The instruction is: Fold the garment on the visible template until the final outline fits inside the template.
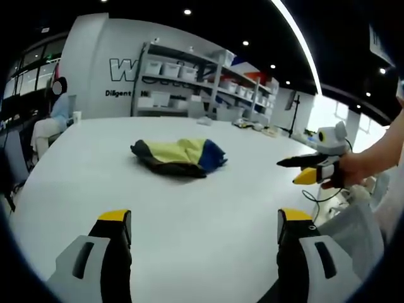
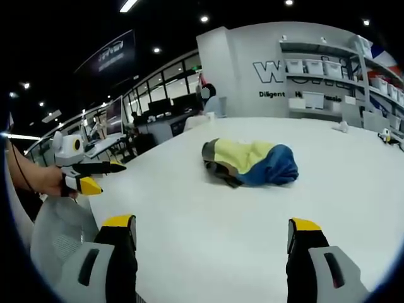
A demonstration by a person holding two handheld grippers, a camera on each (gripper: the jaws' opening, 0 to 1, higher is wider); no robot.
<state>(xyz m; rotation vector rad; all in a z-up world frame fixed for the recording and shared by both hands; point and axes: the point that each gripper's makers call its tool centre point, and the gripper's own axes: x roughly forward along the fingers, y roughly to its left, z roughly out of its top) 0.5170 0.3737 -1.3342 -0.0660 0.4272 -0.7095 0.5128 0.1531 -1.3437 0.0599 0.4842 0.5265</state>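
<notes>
A crumpled garment (image 1: 180, 156) in yellow, blue and dark panels lies bunched on the white table (image 1: 189, 240), a little beyond my left gripper (image 1: 205, 221). That gripper is open, its yellow-tipped jaws wide apart with nothing between them. From the right, a hand holds my right gripper (image 1: 302, 169) over the table's edge, off to the garment's side. In the right gripper view the garment (image 2: 252, 163) sits ahead, and my right gripper (image 2: 211, 224) is open and empty above the table (image 2: 208, 265). The left gripper (image 2: 106, 177) enters from the left, its jaws parted.
Shelving with white bins (image 1: 189, 69) lines the back wall. A seated person (image 1: 57, 113) is at the table's far left end. A white mesh chair (image 1: 356, 233) stands by the near edge. Desks with monitors (image 2: 151, 110) lie beyond the table.
</notes>
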